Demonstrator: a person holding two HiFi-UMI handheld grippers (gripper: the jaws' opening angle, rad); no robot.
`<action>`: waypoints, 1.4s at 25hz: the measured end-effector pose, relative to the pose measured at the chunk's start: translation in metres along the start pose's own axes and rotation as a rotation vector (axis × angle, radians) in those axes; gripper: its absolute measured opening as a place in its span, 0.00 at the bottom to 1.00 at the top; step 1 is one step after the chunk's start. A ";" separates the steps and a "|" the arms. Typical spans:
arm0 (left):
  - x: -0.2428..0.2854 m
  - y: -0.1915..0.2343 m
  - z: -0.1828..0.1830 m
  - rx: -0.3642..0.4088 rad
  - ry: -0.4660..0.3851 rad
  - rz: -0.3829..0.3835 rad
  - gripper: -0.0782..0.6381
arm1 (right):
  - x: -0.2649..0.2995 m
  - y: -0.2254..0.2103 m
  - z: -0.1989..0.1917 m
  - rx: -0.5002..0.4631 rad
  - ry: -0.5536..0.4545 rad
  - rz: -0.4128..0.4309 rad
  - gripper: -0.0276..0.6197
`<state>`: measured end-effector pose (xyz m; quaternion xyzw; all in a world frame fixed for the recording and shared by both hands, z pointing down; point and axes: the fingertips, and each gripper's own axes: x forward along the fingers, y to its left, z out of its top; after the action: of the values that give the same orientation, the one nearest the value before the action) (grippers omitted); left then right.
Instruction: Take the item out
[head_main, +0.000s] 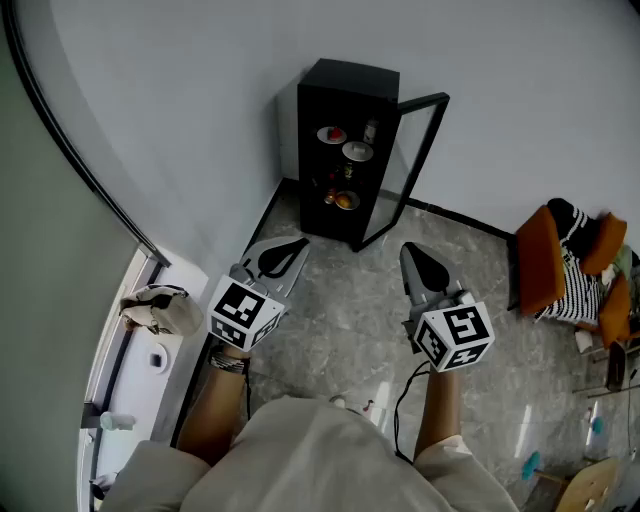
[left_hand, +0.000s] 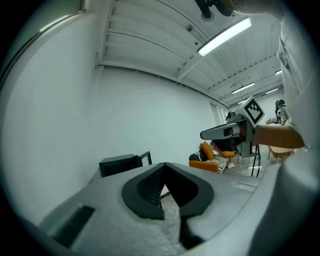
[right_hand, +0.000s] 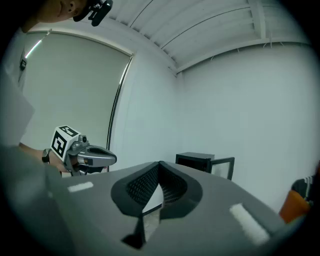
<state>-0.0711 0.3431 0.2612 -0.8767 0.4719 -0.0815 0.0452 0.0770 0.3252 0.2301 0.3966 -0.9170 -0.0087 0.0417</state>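
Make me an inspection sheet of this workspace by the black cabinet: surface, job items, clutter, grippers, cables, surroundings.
Surface: grey stone-patterned floor.
Job's things: small black cabinet against the wall, its glass door swung open; dishes of food sit on its shelves, none taken out yet.
Clutter: pale bundle on the window ledge at the left.
Grippers: left gripper and right gripper both shut and empty, pointed at the cabinet but short of it.
Cables: a black cable hangs below the right gripper, along the person's arm.
Surroundings: plain white wall; orange chair with a striped cushion at the right.
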 end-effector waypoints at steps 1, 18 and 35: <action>0.003 -0.001 0.000 0.001 0.000 -0.001 0.12 | 0.001 -0.003 0.000 0.002 -0.001 -0.002 0.05; 0.058 -0.041 0.006 0.010 0.012 0.040 0.12 | -0.013 -0.055 -0.008 0.075 -0.029 0.127 0.05; 0.179 0.043 -0.017 0.070 0.046 -0.006 0.12 | 0.096 -0.135 -0.024 -0.010 -0.010 0.102 0.05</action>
<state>-0.0127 0.1703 0.2893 -0.8738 0.4671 -0.1184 0.0647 0.1120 0.1630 0.2544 0.3492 -0.9361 -0.0133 0.0396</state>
